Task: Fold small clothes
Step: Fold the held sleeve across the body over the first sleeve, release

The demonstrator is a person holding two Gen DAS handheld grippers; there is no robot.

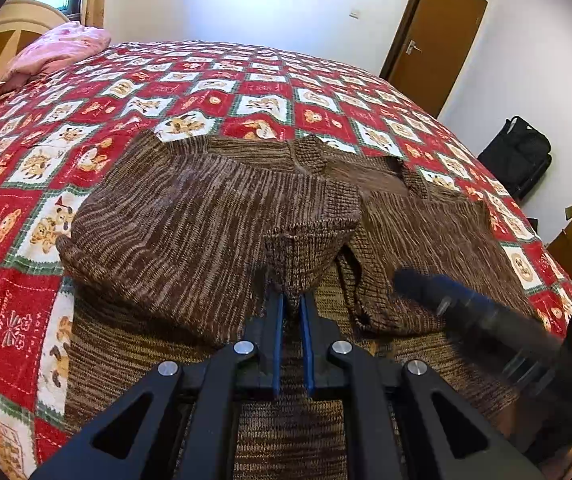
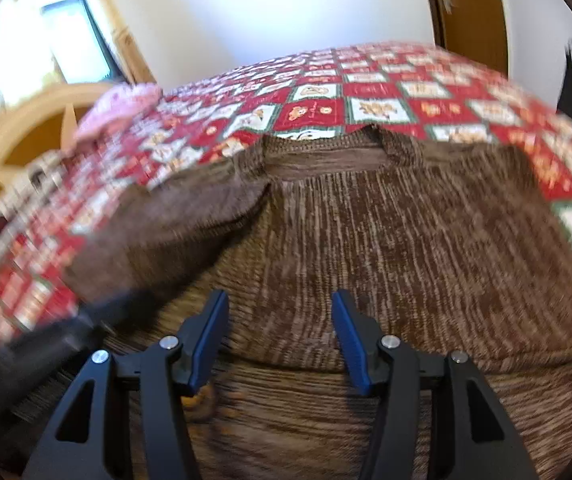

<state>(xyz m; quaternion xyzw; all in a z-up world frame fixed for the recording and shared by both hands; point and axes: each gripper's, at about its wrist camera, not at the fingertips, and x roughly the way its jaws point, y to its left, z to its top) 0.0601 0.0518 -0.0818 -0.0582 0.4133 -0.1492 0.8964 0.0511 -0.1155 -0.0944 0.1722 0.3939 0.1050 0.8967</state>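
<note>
A brown knit sweater [image 1: 189, 220] lies on the bed, neck opening facing away; it fills the right wrist view [image 2: 386, 240]. My left gripper [image 1: 292, 300] is shut on the ribbed cuff of the sweater's left sleeve [image 1: 310, 252], which is pulled across the body. My right gripper [image 2: 279, 312] is open and empty just above the sweater's front, and shows blurred in the left wrist view [image 1: 406, 280] over the sweater's right side. The folded left sleeve [image 2: 173, 228] shows at left in the right wrist view.
The bed has a red and white checked quilt [image 1: 245, 92]. A pink pillow [image 1: 61, 50] lies at the wooden headboard [image 1: 9, 28], far left. A brown door [image 1: 438, 36] and a black bag [image 1: 520, 152] stand to the right.
</note>
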